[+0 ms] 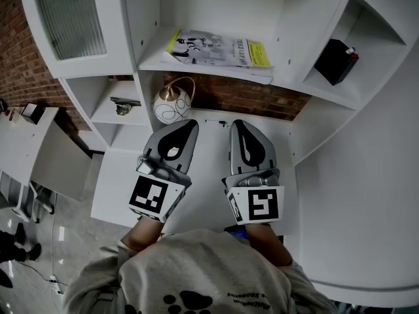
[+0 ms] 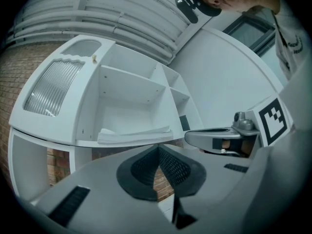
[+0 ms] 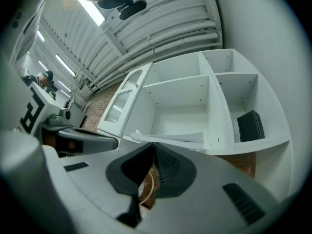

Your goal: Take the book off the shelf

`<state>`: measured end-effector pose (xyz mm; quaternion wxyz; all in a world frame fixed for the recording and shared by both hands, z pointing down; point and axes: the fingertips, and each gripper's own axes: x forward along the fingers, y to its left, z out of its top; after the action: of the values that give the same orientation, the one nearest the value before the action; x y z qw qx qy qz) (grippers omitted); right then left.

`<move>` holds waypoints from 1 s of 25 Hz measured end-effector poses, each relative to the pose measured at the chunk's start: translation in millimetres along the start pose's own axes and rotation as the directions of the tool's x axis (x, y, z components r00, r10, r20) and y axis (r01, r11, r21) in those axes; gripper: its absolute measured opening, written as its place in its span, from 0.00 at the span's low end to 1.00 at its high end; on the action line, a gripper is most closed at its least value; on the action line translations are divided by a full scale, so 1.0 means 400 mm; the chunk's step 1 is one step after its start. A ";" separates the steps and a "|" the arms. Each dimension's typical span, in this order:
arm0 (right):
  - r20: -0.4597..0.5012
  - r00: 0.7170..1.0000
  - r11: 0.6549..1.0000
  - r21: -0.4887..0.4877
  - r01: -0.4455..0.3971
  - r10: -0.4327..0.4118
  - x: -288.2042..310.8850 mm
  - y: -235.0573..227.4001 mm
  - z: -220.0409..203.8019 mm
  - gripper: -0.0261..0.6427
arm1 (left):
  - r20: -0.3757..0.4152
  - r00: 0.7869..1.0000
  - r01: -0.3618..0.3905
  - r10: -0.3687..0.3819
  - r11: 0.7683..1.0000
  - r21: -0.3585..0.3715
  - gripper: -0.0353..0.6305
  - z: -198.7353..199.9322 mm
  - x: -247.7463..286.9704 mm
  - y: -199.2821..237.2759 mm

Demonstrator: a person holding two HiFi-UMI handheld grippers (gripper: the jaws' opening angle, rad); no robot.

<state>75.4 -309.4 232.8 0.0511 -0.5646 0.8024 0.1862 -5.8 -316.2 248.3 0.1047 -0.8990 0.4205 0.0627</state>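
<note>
We take the book (image 1: 219, 52) as our landmark. It lies flat, cover up, on a board in the middle bay of the white shelf (image 1: 294, 120). Its long axis runs left to right along the board's front edge, so one long side faces us. The gripper views show that side as a thin pale stack. We cannot tell which side is the spine.

Below the book, the left gripper (image 1: 186, 128) and the right gripper (image 1: 239, 128) sit side by side and point towards the shelf. Each has its jaws pressed together with nothing between them. We judge this as a ready pose short of the grab, since neither tip is at the book's level or touching it.

The book lying flat near the edge looks handy to us: jaws opened a little could pinch that long side and draw it out.

A round ornament (image 1: 173, 103) stands below the book and to its left, just ahead of the left gripper. A black box (image 1: 336, 61) sits to the right of the book, in the next bay.
</note>
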 end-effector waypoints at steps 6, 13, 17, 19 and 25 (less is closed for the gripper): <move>0.011 1.000 0.999 -0.038 -0.012 0.013 0.041 -0.014 0.002 0.07 | 0.004 1.000 0.012 -0.012 1.000 0.025 0.07 0.003 0.034 0.025; 0.007 1.000 0.996 -0.086 -0.024 0.025 0.086 -0.033 -0.002 0.07 | 0.011 0.999 0.041 -0.042 0.995 0.087 0.07 0.019 0.078 0.048; -0.005 1.000 0.995 -0.097 -0.028 0.027 0.111 -0.047 -0.003 0.07 | 0.006 1.000 0.029 -0.030 0.995 0.095 0.07 0.024 0.100 0.079; -0.003 1.000 0.994 -0.110 -0.026 0.026 0.119 -0.056 -0.004 0.07 | 0.004 1.000 0.022 -0.023 0.993 0.115 0.07 0.029 0.109 0.091; -0.003 0.999 0.991 -0.126 -0.045 0.045 0.143 -0.056 -0.001 0.07 | -0.003 1.000 0.025 -0.024 0.978 0.206 0.07 0.050 0.136 0.107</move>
<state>75.7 -366.8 211.2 0.0109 -0.5485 0.8016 0.2376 -4.5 -378.6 212.1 0.1979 -0.8885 0.4137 0.0172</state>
